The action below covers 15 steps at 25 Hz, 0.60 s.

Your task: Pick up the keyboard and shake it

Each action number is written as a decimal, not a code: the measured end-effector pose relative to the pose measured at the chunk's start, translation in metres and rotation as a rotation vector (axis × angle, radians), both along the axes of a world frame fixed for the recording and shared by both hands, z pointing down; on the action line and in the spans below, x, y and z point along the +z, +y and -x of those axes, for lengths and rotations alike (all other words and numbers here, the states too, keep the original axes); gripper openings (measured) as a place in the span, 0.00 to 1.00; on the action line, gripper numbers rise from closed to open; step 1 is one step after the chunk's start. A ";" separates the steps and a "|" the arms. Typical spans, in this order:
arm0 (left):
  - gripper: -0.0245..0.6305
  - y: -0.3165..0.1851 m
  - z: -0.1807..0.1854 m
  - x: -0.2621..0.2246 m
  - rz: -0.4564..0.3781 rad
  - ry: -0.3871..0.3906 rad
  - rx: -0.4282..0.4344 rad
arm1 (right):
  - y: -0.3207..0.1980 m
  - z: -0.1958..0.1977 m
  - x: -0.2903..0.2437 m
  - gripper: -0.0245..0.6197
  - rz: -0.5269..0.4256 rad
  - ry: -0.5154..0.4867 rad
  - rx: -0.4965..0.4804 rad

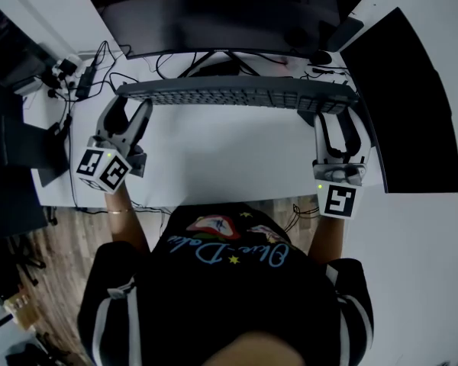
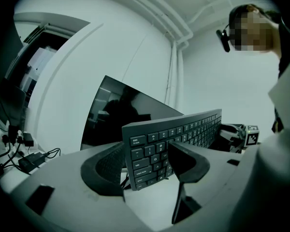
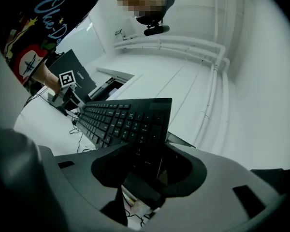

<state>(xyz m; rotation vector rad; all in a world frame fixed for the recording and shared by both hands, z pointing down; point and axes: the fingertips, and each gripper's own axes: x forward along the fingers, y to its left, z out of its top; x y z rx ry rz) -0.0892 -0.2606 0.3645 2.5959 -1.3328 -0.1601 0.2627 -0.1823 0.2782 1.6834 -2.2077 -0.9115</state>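
Two grippers, one keyboard, so the pickup part looks done to me. Going left to right from the head view:

Far left of the white desk (image 1: 229, 170) there's a tangle of cables (image 1: 99, 71) and a plug block, well out of the way.

The left gripper (image 1: 128, 107) has its jaws clamped on the left end of the keyboard (image 1: 237, 94), one pad on the key side and one on the back. Its own view shows the board standing up on its long edge between them, keys facing the camera. I'd guess the end grip is there so the middle stays free and nothing twists.

The keyboard stretches across in front of the dark monitor (image 1: 221, 10), and it looks clear of the desk.

The right gripper (image 1: 340, 120) does the same at the other end, jaws closed on the board's right end. Holding both ends makes sense for a shake, since one side alone would let a long board like this flop.

At the far right sits a flat black panel (image 1: 404, 105); can't tell what it is.

Readable stuff: the esc key (image 2: 136, 141), with tab and caps lock below it. The shirt (image 1: 229, 254) has blue cursive lettering I can't make out properly. There may be a logo on the monitor, but it's too small to read.
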 end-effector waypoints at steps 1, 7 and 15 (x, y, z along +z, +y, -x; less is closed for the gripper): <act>0.43 0.000 0.000 0.000 0.003 0.002 0.002 | 0.001 0.000 -0.002 0.31 -0.006 0.007 -0.002; 0.43 -0.002 0.001 0.007 0.021 0.011 0.004 | 0.006 0.006 -0.007 0.31 -0.030 0.049 -0.024; 0.43 -0.003 0.002 0.017 0.046 0.014 -0.001 | 0.004 0.009 -0.004 0.32 -0.028 0.073 -0.037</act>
